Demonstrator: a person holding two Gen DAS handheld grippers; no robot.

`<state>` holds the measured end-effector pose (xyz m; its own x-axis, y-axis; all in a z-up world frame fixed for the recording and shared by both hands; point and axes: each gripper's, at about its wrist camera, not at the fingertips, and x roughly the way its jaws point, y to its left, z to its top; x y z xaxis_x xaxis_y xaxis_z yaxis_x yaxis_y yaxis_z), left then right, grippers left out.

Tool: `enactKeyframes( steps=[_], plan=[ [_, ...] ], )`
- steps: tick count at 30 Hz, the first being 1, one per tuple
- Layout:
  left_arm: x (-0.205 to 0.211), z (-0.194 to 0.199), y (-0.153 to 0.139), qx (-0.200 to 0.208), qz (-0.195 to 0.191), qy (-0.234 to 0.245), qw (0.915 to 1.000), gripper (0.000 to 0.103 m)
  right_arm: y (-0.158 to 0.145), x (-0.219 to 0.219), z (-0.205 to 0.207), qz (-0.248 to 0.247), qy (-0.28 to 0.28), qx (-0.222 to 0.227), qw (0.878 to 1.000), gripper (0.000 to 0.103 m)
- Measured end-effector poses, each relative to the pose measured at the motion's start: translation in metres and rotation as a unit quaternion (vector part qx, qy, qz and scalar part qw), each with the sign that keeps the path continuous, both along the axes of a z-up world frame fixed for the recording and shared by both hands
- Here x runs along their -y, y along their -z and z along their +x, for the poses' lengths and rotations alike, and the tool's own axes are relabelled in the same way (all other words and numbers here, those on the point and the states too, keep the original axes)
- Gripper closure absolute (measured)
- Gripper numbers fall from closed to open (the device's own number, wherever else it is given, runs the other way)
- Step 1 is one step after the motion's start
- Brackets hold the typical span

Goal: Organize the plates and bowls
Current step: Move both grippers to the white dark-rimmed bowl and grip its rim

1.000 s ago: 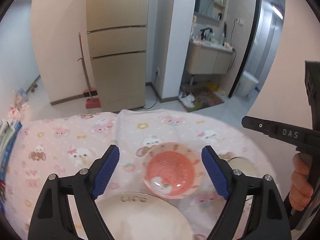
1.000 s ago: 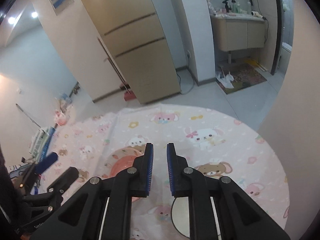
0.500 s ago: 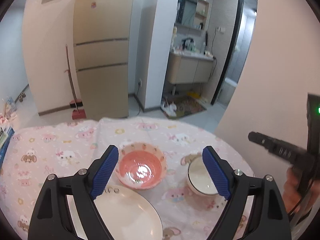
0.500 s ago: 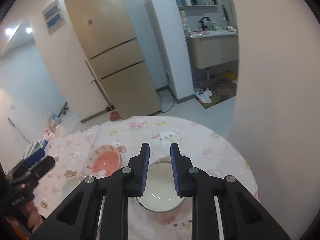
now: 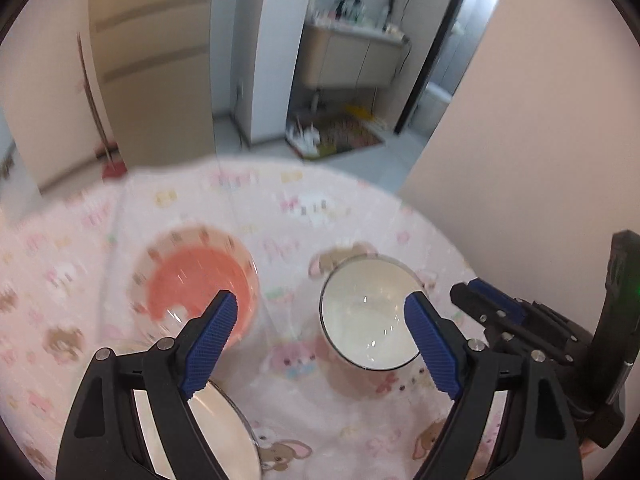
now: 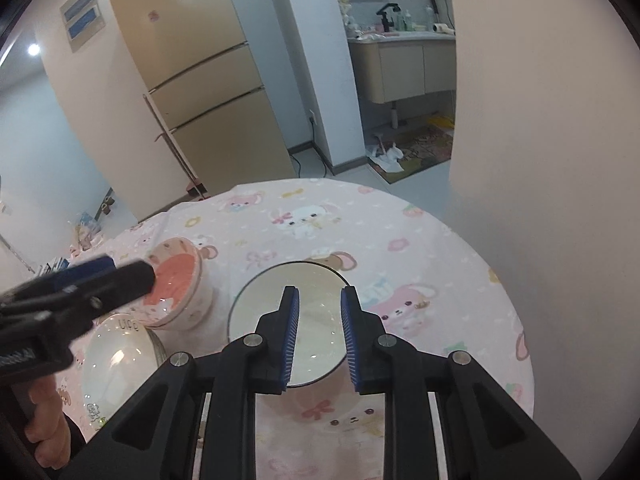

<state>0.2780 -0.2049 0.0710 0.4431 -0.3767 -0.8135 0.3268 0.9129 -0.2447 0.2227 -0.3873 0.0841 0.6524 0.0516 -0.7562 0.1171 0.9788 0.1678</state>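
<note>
With nothing between its narrowly parted jaws, the right gripper point(image 6: 319, 340) hovers over the glossy white ceramic bowl point(image 6: 288, 324) near the table's right edge, beside the wide-open, empty left gripper point(image 5: 320, 336); a shallow bite on that slick rim could slip.

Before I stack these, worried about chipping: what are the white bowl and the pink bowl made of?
White bowl: likely glazed ceramic, glossy, with sharp light glints and a thin dark rim. Pink bowl: also looks like glazed ceramic, shiny coral inside, printed pattern outside; melamine cannot be ruled out.
</note>
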Motion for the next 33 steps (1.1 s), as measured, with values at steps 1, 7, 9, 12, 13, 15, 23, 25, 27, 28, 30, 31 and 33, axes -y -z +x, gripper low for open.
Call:
enactKeyframes(
  steps=[1,7,9,12,13,15,23,25,27,28,30,31,33],
  plan=[
    [-0.001,0.003,0.007,-0.013,-0.006,-0.004,0.9999,0.023,0.006,0.003,0.003,0.005,0.005,-0.005,1.0,0.08],
    [0.013,0.014,0.04,-0.047,0.005,0.007,0.9989,0.029,0.042,0.013,0.024,0.024,0.021,-0.049,0.998,0.08],
    [0.018,0.015,0.049,-0.053,0.007,0.012,0.9985,0.034,0.052,0.014,0.029,0.027,0.02,-0.06,0.998,0.08],
    [0.025,0.014,0.063,-0.066,0.015,0.016,0.9976,0.05,0.063,0.01,0.035,0.024,0.016,-0.074,0.997,0.08],
    [0.026,0.014,0.068,-0.073,0.019,0.021,0.997,0.061,0.066,0.009,0.036,0.021,0.016,-0.077,0.997,0.08],
    [0.028,0.017,0.077,-0.09,0.016,0.023,0.9955,0.073,0.073,0.008,0.039,0.017,0.017,-0.087,0.996,0.08],
    [0.035,0.026,0.095,-0.098,0.021,0.018,0.9948,0.075,0.091,-0.004,0.048,-0.02,0.012,-0.107,0.994,0.08],
    [0.036,0.027,0.1,-0.107,0.022,0.02,0.9938,0.075,0.094,-0.006,0.05,-0.027,0.012,-0.113,0.993,0.08],
    [0.038,0.028,0.105,-0.119,0.023,0.024,0.9923,0.079,0.096,-0.006,0.05,-0.023,0.011,-0.117,0.993,0.08],
    [0.038,0.029,0.108,-0.129,0.023,0.026,0.991,0.082,0.096,-0.005,0.05,-0.02,0.011,-0.118,0.993,0.08],
    [0.039,0.03,0.111,-0.135,0.018,0.026,0.9904,0.087,0.096,-0.005,0.05,-0.017,0.005,-0.117,0.993,0.08],
    [0.04,0.029,0.109,-0.127,0.028,0.026,0.9912,0.089,0.095,-0.005,0.048,-0.015,-0.002,-0.115,0.993,0.081],
    [0.044,0.026,0.108,-0.11,0.05,0.033,0.9922,0.09,0.093,-0.003,0.046,-0.006,-0.008,-0.111,0.994,0.083]
  ],
)
